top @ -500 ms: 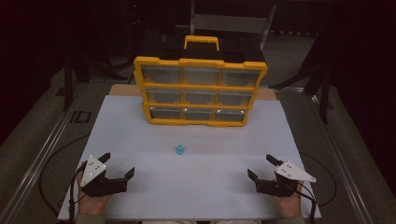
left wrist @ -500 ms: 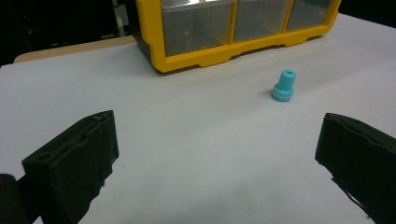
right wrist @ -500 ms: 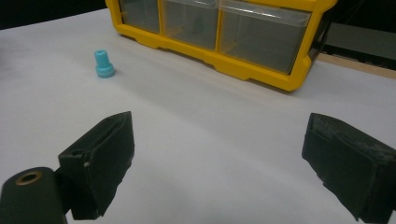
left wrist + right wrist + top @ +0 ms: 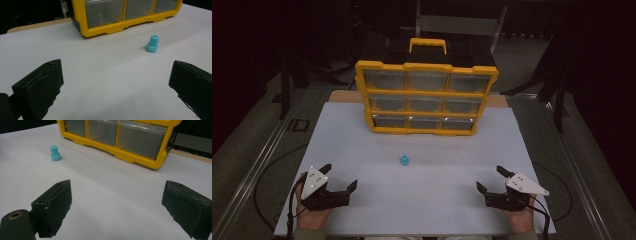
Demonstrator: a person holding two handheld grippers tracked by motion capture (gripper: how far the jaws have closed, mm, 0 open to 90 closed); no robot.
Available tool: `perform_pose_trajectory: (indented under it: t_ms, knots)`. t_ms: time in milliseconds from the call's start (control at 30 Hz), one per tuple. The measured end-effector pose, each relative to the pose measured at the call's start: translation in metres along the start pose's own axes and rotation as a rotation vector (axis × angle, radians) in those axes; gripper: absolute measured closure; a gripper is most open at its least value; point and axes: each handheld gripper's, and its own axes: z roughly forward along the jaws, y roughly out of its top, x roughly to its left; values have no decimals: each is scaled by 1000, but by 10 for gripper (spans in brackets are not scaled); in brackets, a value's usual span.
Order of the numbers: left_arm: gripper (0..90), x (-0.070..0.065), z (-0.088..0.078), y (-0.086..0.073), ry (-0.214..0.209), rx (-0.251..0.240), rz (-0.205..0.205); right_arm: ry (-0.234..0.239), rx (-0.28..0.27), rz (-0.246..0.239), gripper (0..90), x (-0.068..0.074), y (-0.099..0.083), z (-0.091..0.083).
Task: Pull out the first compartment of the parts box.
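A small light-blue plastic piece (image 4: 404,160) stands upright on the white table (image 4: 422,200), a little in front of a yellow drawer cabinet (image 4: 427,97) with clear drawers. The blue piece (image 4: 152,44) lies ahead and to the right in the left gripper view, and the blue piece (image 4: 55,153) sits far left in the right gripper view. My left gripper (image 4: 340,177) rests open near the front left of the table, nothing between its jaws. My right gripper (image 4: 492,179) rests open near the front right, also with nothing between its jaws.
The cabinet (image 4: 125,15) has a yellow carry handle (image 4: 428,45) on top and stands at the table's far middle. Cables trail from both grippers off the table's front corners. Dark floor and stands surround the table.
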Motion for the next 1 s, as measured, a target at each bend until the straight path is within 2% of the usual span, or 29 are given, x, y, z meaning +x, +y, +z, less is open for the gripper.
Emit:
perform_pose_trajectory:
  t_ms: [200,467,733,1000]
  knots:
    - [1,0,1,3,13,3,-3,-5,3,1,91,0,0,1]
    - [1,-4,3,14,33,11,41,-19,3,11,90,-2,-1,1]
    - [1,-3,4,23,26,17,59,-9,-10,31,91,-3,-1,0]
    - [1,-4,9,31,10,17,76,-12,-9,27,90,-3,0,0]
